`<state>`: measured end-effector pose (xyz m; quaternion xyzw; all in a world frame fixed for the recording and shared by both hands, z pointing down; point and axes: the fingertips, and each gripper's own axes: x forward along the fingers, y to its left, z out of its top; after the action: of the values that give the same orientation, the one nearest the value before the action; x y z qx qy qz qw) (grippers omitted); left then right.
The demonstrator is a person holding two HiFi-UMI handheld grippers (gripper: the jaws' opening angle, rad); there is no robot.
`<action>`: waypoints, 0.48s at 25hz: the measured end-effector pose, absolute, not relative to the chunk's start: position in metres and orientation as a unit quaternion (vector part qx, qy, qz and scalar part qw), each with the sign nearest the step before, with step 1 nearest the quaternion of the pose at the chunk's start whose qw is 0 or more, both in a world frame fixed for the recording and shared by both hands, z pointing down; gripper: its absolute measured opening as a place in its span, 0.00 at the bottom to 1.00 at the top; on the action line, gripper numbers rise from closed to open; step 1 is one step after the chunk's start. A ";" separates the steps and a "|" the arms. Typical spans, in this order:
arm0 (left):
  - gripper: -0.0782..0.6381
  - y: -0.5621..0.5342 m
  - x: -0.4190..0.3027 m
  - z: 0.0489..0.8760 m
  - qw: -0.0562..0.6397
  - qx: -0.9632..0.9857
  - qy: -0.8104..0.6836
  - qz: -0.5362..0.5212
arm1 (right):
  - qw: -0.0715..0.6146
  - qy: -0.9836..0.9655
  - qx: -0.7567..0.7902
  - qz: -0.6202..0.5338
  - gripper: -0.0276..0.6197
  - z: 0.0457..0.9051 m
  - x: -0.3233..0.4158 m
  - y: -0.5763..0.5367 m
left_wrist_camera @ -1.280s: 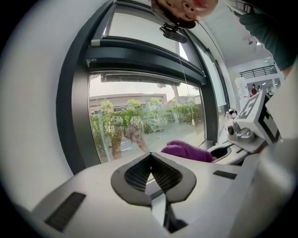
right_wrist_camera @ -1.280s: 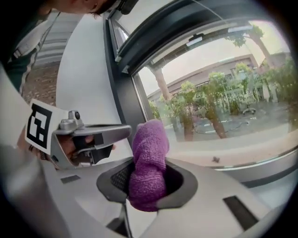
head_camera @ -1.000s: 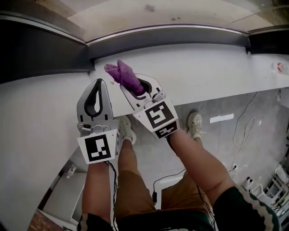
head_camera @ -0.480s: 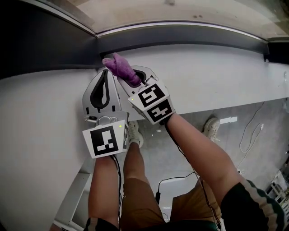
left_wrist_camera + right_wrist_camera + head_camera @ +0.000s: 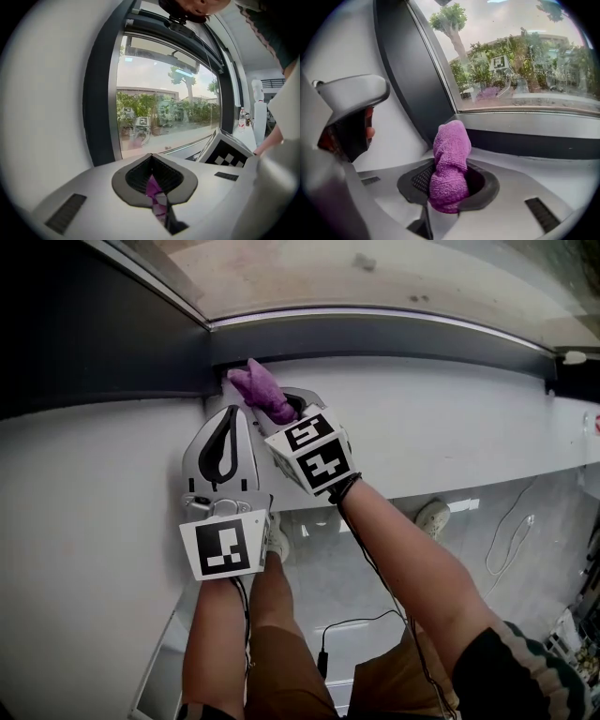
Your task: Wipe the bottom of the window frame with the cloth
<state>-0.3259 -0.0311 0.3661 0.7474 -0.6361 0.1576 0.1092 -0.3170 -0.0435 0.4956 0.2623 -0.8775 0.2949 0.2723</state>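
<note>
Right gripper (image 5: 292, 414), clamping the cloth (image 5: 450, 164), has pushed forward, apparently against the window frame (image 5: 375, 331); left gripper (image 5: 225, 442) closed.

This is an indoor workroom, more office or lab than home. A large window in a dark window frame (image 5: 375, 332) sits above a deep white sill (image 5: 450, 427) and a grey floor (image 5: 562, 549). Loose cables trail across it (a white cable (image 5: 514, 526), a black cable (image 5: 361, 622)), and trees (image 5: 154, 110) stand outside the glass.
</note>
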 end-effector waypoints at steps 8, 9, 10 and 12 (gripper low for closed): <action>0.12 -0.037 -0.317 0.375 0.112 0.750 -0.627 0.176 | 0.286 -0.865 0.273 0.309 0.23 0.505 -0.288 -0.053; 0.12 -0.039 -0.315 0.375 0.112 0.750 -0.628 0.175 | 0.286 -0.864 0.277 0.308 0.23 0.505 -0.284 -0.055; 0.12 -0.041 -0.314 0.374 0.109 0.749 -0.630 0.175 | 0.287 -0.863 0.280 0.307 0.23 0.505 -0.279 -0.057; 0.12 -0.045 -0.305 0.371 0.101 0.751 -0.629 0.173 | 0.293 -0.863 0.281 0.303 0.23 0.505 -0.269 -0.057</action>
<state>-0.3048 -0.0446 0.3708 0.7513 -0.6289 0.1726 0.1013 -0.2690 -0.0568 0.5053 0.2805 -0.8625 0.3027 0.2929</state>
